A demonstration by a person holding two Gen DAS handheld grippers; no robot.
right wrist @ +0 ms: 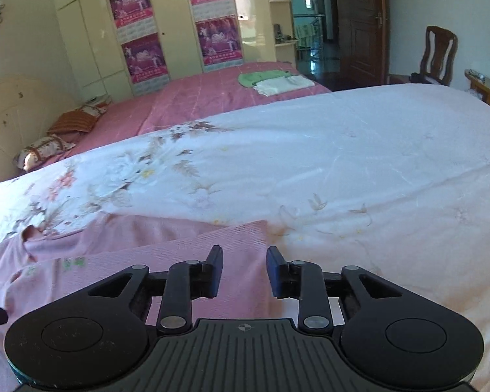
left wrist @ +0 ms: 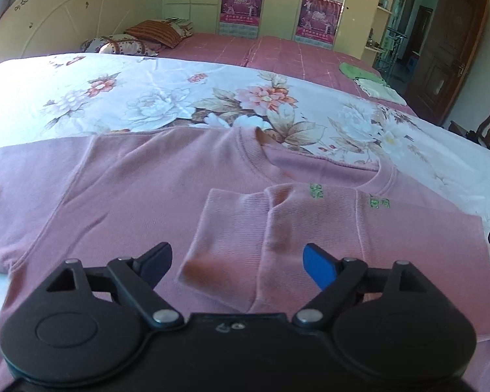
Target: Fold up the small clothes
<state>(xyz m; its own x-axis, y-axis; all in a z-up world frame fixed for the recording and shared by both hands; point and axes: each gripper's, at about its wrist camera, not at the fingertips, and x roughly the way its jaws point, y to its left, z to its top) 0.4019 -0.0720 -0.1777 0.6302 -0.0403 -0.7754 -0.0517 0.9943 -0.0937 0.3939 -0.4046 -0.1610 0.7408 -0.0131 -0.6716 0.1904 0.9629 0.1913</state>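
A pink long-sleeved sweater (left wrist: 130,196) lies flat on the floral sheet, neck away from me. One sleeve (left wrist: 232,248) is folded in across its chest, cuff towards the left. My left gripper (left wrist: 236,258) hovers just above that sleeve, jaws wide open, nothing between them. In the right wrist view the sweater's (right wrist: 179,238) folded right edge lies under my right gripper (right wrist: 244,254). Its jaws stand a little apart over the pink cloth, and I see no fabric pinched between the pads.
The white floral sheet (right wrist: 343,179) stretches bare to the right of the sweater. Beyond lies a pink bedspread (left wrist: 277,52) with pillows (left wrist: 121,44) and a green and white folded pile (right wrist: 274,81). A wooden chair (right wrist: 439,54) and door stand at far right.
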